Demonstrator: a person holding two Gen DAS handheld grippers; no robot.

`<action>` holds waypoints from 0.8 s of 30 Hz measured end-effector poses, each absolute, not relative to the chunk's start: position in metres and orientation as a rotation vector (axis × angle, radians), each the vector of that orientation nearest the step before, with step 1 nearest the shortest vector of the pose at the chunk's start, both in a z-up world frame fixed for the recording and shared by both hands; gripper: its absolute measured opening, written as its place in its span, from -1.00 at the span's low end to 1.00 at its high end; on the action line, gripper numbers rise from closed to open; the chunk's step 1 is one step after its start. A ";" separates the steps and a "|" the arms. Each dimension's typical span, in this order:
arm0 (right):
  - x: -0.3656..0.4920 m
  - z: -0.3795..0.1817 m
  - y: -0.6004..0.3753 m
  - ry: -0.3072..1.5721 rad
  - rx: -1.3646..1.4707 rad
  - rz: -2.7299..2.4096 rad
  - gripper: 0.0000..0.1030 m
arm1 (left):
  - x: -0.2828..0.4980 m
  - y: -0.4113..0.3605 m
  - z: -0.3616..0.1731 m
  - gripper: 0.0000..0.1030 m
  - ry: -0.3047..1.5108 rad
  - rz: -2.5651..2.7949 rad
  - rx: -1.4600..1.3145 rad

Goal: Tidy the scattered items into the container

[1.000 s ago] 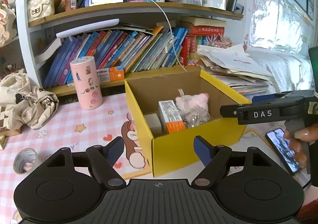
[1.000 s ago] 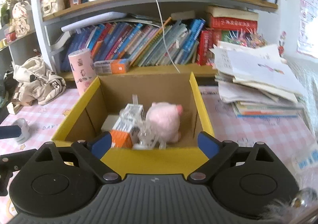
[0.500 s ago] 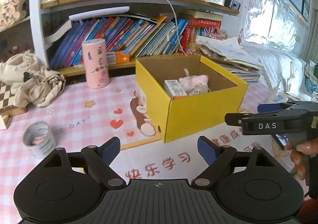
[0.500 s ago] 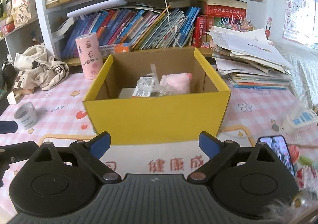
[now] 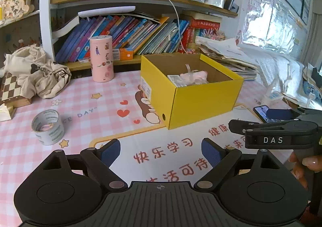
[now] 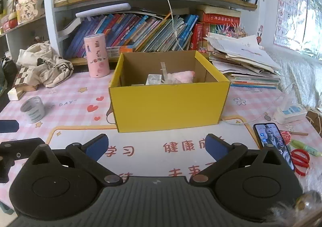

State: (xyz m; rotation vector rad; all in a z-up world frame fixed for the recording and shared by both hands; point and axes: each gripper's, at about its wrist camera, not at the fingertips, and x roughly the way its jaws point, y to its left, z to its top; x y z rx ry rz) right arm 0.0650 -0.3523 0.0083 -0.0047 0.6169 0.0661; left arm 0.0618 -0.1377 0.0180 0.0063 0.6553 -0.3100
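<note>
Centrally on the pink checked desk mat [image 6: 66, 94] stands the yellow cardboard box [image 6: 169, 104], open at the top, its front wall facing the right-hand tool. Inside it lie a pink plush toy [image 6: 182, 76], a small printed packet [image 6: 154, 79] just left of the toy, and a crinkled clear wrapper touching both; anything deeper in the box is hidden by the front wall. Behind the box and to its left, a pink cylindrical canister [image 5: 101, 59] stands upright near the lower bookshelf. A roll of tape [image 5: 48, 127] stands on its edge-rim well to the left of the box, apart from everything else. To the right of the box, a phone [image 6: 271, 140] lies face up on the mat with its screen lit, a white power strip [image 6: 290, 113] sits beyond it, and red-handled scissors [image 6: 300, 159] lie near the mat's right edge. A crumpled cream cloth bag [image 5: 38, 72] rests at the far left beside a chequered board. The left gripper [image 5: 160, 151] hovers over the white printed panel of the mat, in front of the box, jaws spread wide with nothing between them. The right gripper [image 6: 156, 146] is likewise held in front of the box, jaws wide apart and empty; in the left wrist view its body appears at the right edge, carried by a hand [image 5: 301, 166].
</note>
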 end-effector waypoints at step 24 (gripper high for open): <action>0.012 0.011 -0.280 0.628 -0.072 0.123 1.00 | 0.008 -0.074 0.018 0.76 0.656 -0.272 -0.024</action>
